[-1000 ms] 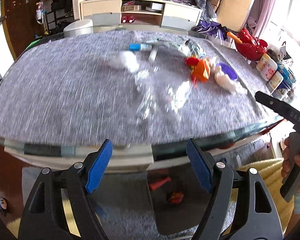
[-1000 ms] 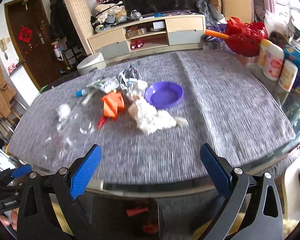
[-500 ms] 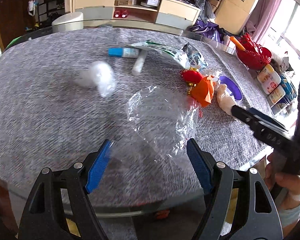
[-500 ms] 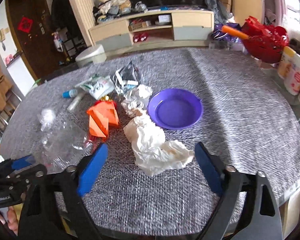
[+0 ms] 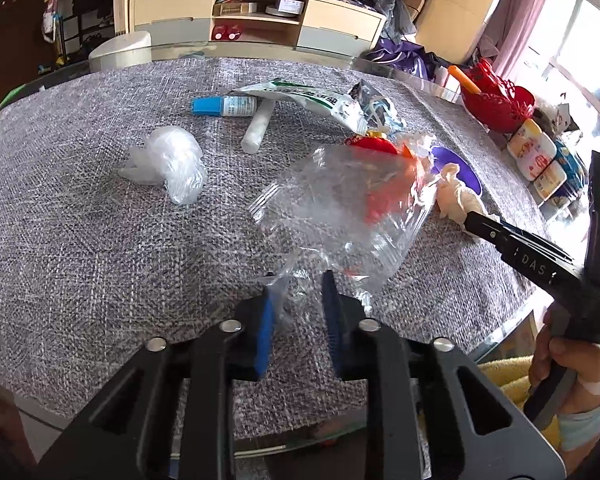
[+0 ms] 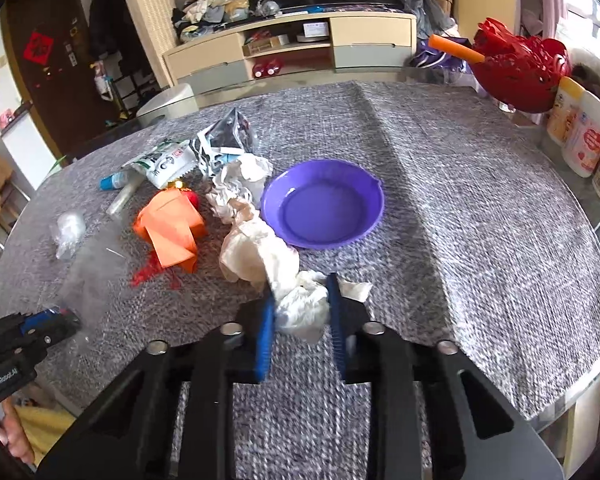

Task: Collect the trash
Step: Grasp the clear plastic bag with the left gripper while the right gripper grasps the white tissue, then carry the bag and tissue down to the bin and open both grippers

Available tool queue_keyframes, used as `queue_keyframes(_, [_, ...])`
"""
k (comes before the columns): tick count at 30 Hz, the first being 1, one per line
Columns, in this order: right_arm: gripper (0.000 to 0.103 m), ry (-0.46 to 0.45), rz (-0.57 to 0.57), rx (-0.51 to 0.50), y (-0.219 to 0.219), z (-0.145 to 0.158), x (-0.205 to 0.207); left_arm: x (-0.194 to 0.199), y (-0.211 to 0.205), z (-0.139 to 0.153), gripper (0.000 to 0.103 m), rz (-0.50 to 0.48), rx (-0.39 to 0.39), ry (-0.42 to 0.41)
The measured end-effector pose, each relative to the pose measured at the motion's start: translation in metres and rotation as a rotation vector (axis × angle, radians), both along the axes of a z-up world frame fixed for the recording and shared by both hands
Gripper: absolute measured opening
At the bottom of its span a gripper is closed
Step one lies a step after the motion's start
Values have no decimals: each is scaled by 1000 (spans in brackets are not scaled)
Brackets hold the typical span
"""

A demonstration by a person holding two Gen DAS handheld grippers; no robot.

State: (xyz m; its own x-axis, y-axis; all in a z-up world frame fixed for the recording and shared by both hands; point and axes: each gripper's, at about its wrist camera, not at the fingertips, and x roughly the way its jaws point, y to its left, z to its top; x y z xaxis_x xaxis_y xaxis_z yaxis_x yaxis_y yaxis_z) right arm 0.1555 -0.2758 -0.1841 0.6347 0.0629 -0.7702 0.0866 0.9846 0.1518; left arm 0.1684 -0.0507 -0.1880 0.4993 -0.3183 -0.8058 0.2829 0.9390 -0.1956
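Across the grey woven tablecloth most litter awaits us, while our left gripper, jaws just closing, pinches the crinkled clear plastic bag by its near edge and our right gripper pinches the crumpled white paper tissue.

A crumpled white tissue lies just left of the purple dish, its near end bunched up. Farther left of the dish sits folded orange paper, then a clear crinkled plastic bag, part lifted. Beyond the dish's left rim lies a green-white wrapper.
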Motion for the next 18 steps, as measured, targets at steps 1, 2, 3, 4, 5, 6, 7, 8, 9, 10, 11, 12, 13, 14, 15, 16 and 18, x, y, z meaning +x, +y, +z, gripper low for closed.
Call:
queue_keyframes(1, [14, 2, 6, 6, 1, 0, -4, -3, -2, 1, 14, -4, 15, -7])
queue_keyframes(2, [14, 2, 10, 8, 1, 1, -6, -5, -2, 2, 11, -6, 26, -11])
queue_keyframes(3, [13, 2, 16, 11, 2, 2, -10, -9, -4, 3, 9, -10, 34, -14])
queue_keyframes(4, [13, 1, 20, 13, 2, 3, -12, -11, -4, 4, 9, -12, 38, -16])
queue_keyframes(5, [12, -2, 23, 17, 3, 5, -18, -15, -4, 6, 8, -15, 43, -19])
queue_keyframes(6, [12, -5, 25, 20, 3, 6, -23, -18, -3, 7, 7, -15, 45, -22])
queue_keyframes(7, [12, -9, 25, 23, 3, 8, -28, -23, -2, 9, 7, -16, 50, -26])
queue_keyframes(8, [12, -13, 25, 27, 3, 10, -33, -27, -1, 10, 6, -16, 53, -29])
queue_keyframes(9, [12, -14, 26, 29, 3, 11, -36, -31, 0, 11, 5, -17, 54, -31])
queue_keyframes(10, [12, -16, 29, 31, 4, 13, -43, -38, 1, 13, 5, -17, 55, -34])
queue_keyframes(11, [12, -17, 30, 32, 6, 15, -46, -42, 2, 14, 5, -17, 56, -36])
queue_keyframes(12, [12, -19, 33, 32, 7, 17, -52, -47, 4, 16, 5, -16, 57, -39])
queue_keyframes(13, [12, -20, 35, 32, 8, 18, -55, -53, 5, 18, 5, -15, 58, -42])
queue_keyframes(14, [12, -24, 39, 33, 10, 20, -61, -58, 6, 19, 5, -14, 58, -46])
queue_keyframes(15, [12, -28, 44, 34, 12, 23, -67, -63, 7, 21, 5, -13, 58, -49])
queue_keyframes(16, [12, -33, 49, 35, 13, 26, -73, -70, 9, 22, 5, -12, 59, -53])
queue_keyframes(18, [12, -35, 55, 42, 17, 29, -82, -83, 12, 25, 5, -12, 60, -58])
